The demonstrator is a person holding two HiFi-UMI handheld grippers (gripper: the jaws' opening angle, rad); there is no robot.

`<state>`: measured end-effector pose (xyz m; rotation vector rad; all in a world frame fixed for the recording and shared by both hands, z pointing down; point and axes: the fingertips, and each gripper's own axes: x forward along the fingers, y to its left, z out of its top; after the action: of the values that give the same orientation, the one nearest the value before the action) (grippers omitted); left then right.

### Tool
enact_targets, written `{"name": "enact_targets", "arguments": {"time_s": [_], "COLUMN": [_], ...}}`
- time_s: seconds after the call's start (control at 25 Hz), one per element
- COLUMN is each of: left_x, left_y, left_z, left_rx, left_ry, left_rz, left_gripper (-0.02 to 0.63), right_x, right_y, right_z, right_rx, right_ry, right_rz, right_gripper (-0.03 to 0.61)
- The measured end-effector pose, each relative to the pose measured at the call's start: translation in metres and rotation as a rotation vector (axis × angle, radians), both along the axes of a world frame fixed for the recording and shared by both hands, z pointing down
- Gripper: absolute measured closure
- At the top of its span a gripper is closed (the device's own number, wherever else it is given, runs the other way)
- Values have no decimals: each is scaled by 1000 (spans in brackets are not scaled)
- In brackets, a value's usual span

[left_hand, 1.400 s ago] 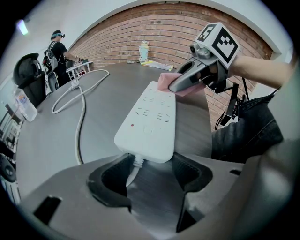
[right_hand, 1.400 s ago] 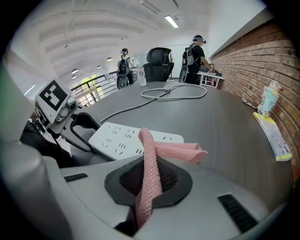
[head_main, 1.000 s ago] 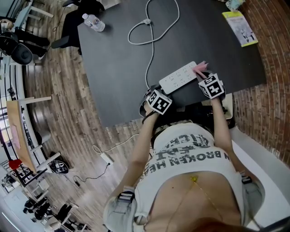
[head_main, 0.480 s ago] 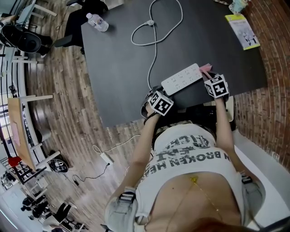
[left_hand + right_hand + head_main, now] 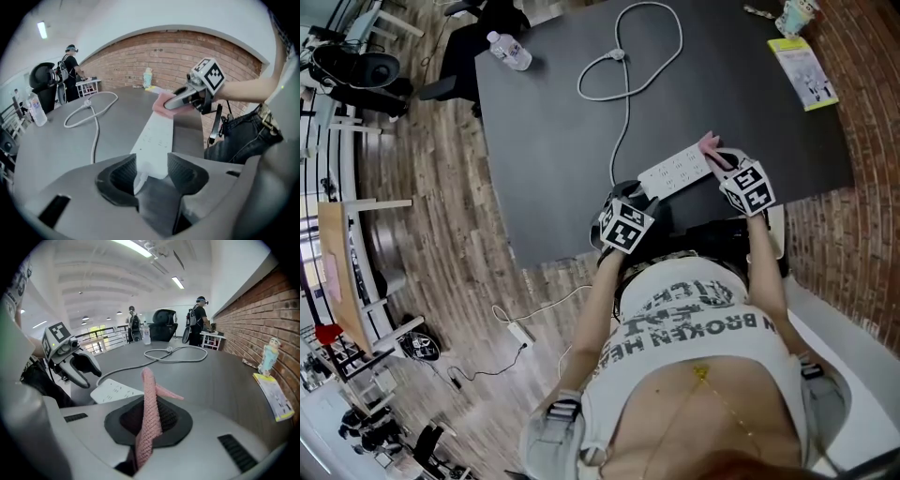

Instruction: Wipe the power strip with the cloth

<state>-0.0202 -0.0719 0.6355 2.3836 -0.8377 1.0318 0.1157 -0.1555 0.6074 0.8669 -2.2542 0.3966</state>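
The left gripper (image 5: pixel 151 171) had its jaws closing around the near end of the white power strip (image 5: pixel 675 171), with the pads not yet pressing on it. The strip lay flat near the front edge of the dark table (image 5: pixel 544 122). At the strip's other end, the right gripper (image 5: pixel 727 161) was clamped tight on the pink cloth (image 5: pixel 149 399).

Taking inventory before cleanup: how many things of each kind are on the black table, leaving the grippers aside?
Power strip with cord: 1
Pink cloth: 1
Water bottle: 1
Yellow leaflet: 1
Pale figurine: 1
Total: 5, counting only what can be made out.
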Motion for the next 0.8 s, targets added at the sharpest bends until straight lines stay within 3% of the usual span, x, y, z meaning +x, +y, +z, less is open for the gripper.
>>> {"name": "enact_targets", "arguments": {"time_s": [0.12, 0.16, 0.36, 0.8], "left_x": [6, 8, 11, 18], "left_y": [-15, -19, -31, -41], "left_z": [-30, -39, -81, -182], "left_rx": [76, 95, 174, 380], "left_ry": [133, 165, 269, 442], "left_rz": [-65, -84, -125, -161], "left_gripper": [576, 592, 606, 606], "right_x": [-18, -25, -58, -87], "right_y": [2, 3, 7, 23], "right_z": [-14, -20, -57, -157], "right_rx": [38, 52, 124, 290], "right_ry": [-46, -61, -143, -388], "right_rz": [-60, -79, -144, -135], "right_gripper": [561, 561, 561, 562]}}
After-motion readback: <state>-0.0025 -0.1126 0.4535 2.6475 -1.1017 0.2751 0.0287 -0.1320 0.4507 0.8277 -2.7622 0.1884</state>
